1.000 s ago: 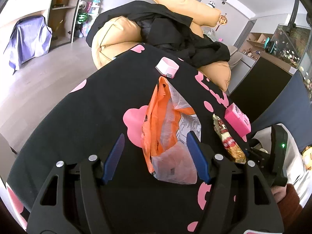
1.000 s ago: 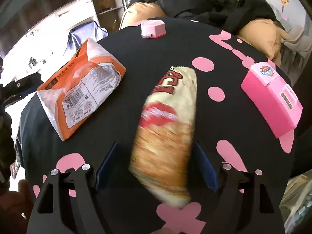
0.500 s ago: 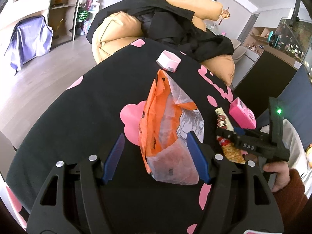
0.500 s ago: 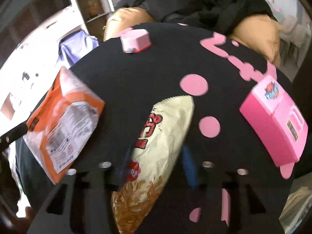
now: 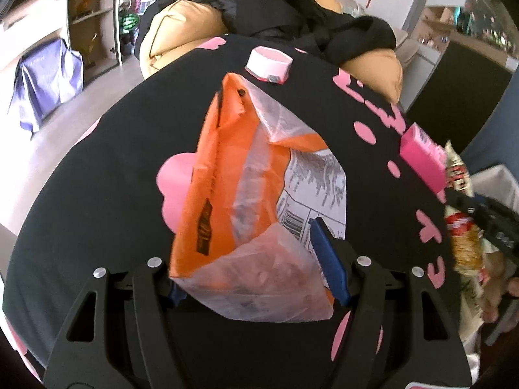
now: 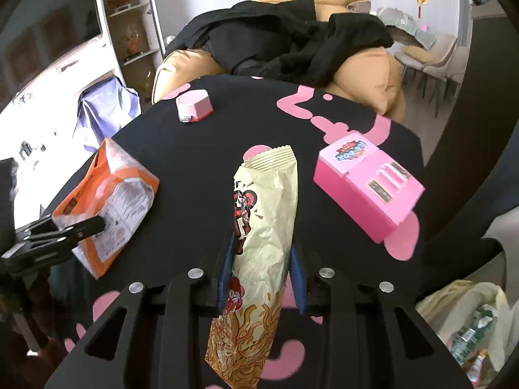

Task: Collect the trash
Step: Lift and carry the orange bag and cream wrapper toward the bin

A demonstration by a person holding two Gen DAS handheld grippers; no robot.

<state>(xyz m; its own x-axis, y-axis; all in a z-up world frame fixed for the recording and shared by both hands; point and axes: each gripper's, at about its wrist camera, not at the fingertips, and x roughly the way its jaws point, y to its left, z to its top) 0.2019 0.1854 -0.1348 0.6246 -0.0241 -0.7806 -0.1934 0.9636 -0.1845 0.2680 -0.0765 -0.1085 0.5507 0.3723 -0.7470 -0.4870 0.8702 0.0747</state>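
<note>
trash: two empty snack packets on a table (image 6: 194, 168) covered in a black cloth with pink shapes. the cream noodle packet (image 6: 262, 227) runs lengthwise between the blue fingers (image 6: 227, 269) of the right claw (image 6: 261, 275); its jaws are closing, and both pads already press the packet's sides at about mid-length. the packet's sealed top points to the far side, its printed lower end hangs past the claw toward the near side. in the left wrist view the same packet (image 5: 460, 227) appears at the right edge, held up in that claw beside the table.

the orange-and-clear bag (image 5: 253, 201) lies at the left of the table, its near end between the fingers of the left claw (image 5: 256, 269). the right blue finger (image 5: 327, 259) lies against the bag's printed side; the left finger is mostly hidden behind the orange edge, so whether that claw has clenched on the bag or stands released cannot be told.

other items: a pink toy box (image 6: 369, 188) at the right, near the noodle packet; a small pink-and-white case (image 6: 194, 105) at the far side; beyond the table, a tan sofa (image 6: 366, 74) draped with black clothing (image 6: 285, 42).
</note>
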